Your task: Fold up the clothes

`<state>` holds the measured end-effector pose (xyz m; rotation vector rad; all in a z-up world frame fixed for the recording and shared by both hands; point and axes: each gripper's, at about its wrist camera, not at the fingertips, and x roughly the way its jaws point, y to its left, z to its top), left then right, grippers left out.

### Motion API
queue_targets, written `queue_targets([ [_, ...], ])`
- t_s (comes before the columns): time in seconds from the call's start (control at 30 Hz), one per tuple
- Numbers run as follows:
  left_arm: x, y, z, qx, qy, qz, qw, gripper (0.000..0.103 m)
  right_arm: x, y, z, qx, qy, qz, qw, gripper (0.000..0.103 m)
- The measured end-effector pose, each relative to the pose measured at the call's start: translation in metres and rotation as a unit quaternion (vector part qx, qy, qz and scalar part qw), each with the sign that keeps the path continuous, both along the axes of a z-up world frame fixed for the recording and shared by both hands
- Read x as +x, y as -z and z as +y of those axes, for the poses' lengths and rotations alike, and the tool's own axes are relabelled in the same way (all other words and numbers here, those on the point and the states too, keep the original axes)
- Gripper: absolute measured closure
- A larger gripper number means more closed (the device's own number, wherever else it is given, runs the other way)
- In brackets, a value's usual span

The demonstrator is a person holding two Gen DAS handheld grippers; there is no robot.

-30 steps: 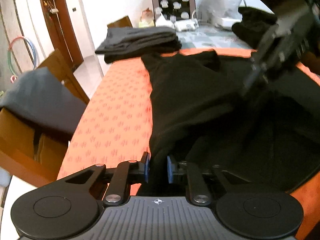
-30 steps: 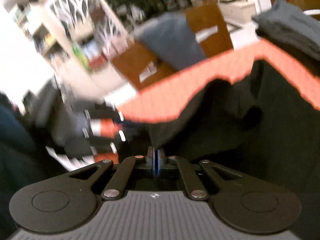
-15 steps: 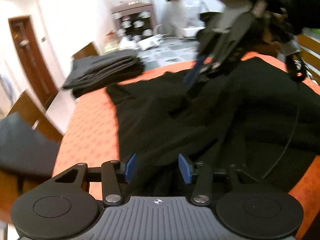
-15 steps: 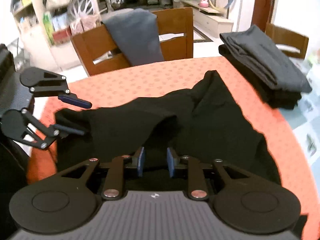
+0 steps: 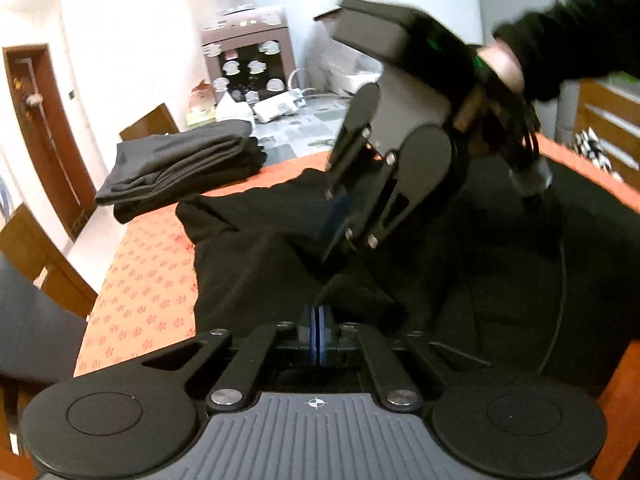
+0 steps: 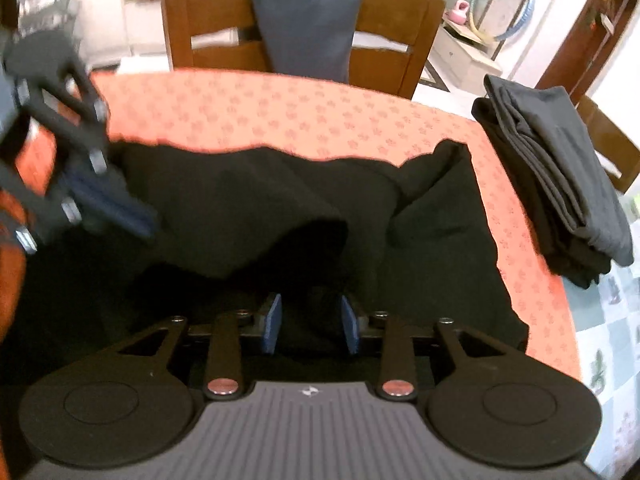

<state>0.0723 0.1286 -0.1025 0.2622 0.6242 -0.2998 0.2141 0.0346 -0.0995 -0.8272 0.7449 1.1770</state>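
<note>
Lying under right hand-held gripper (image 6: 309, 322), black garment (image 6: 248, 208)

The left gripper (image 6: 136, 216) is motion-blurred in the right wrist view. Whether its pads (image 5: 319, 334) pinch the black garment (image 5: 260, 264) cannot be told.

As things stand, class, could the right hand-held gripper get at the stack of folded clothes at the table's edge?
Probably yes. The right hand-held gripper is open and holds nothing, and only the flat black garment and bare tablecloth lie between it and the stack of folded clothes.
</note>
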Motion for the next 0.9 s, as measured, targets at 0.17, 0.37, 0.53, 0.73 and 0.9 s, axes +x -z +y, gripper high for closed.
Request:
queue_targets([
  [0.17,-0.002,-0.007,0.005,-0.032,0.007,0.015,0.9994,0.099,0.008,-0.021,-0.013,0.032,0.031,-0.078,0.996,0.1],
  [0.37,-0.005,0.006,0.004,-0.038,0.029,0.052,0.9975,0.099,0.021,-0.013,-0.025,0.03,0.037,-0.108,0.993,0.101],
  [0.53,-0.002,0.002,0.012,-0.063,0.032,0.056,0.9959,0.099,0.026,0.013,-0.03,0.015,0.054,-0.104,0.993,0.096],
  [0.73,0.001,-0.003,0.022,-0.094,0.036,0.061,0.993,0.096,0.035,-0.007,-0.049,0.052,0.112,-0.071,0.99,0.086],
  [0.9,0.002,-0.014,0.021,-0.113,0.041,0.032,0.9922,0.085,0.039,-0.016,-0.055,0.09,0.159,-0.019,0.983,0.077],
])
